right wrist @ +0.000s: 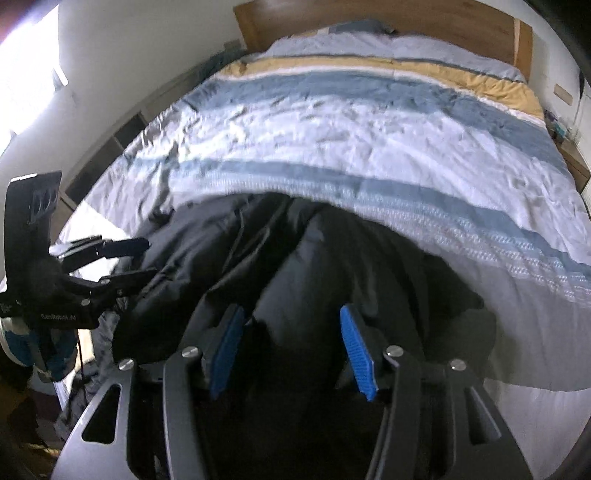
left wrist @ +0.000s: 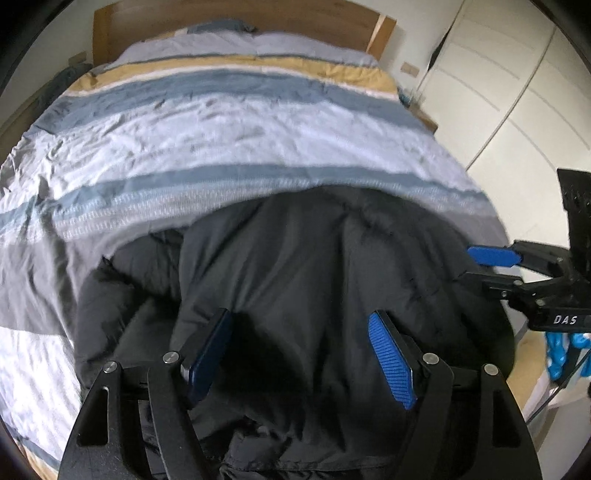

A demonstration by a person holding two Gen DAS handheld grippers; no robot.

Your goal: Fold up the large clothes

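Observation:
A large black padded jacket (left wrist: 295,266) lies bunched at the near end of the bed; it also shows in the right wrist view (right wrist: 280,266). My left gripper (left wrist: 299,354) is open, its blue pads wide apart with black jacket fabric lying between and under them. My right gripper (right wrist: 291,350) is open too, with jacket fabric between its pads. Each gripper shows at the edge of the other's view, the right gripper (left wrist: 491,269) at the jacket's right edge and the left gripper (right wrist: 144,258) at its left edge. The jacket's near hem is hidden under the gripper bodies.
The bed carries a striped duvet (left wrist: 221,122) in white, blue, grey and yellow, with a wooden headboard (left wrist: 236,18) behind. White wardrobe doors (left wrist: 517,92) stand to the right. A low shelf unit (right wrist: 122,136) runs along the left wall under a bright window (right wrist: 26,74).

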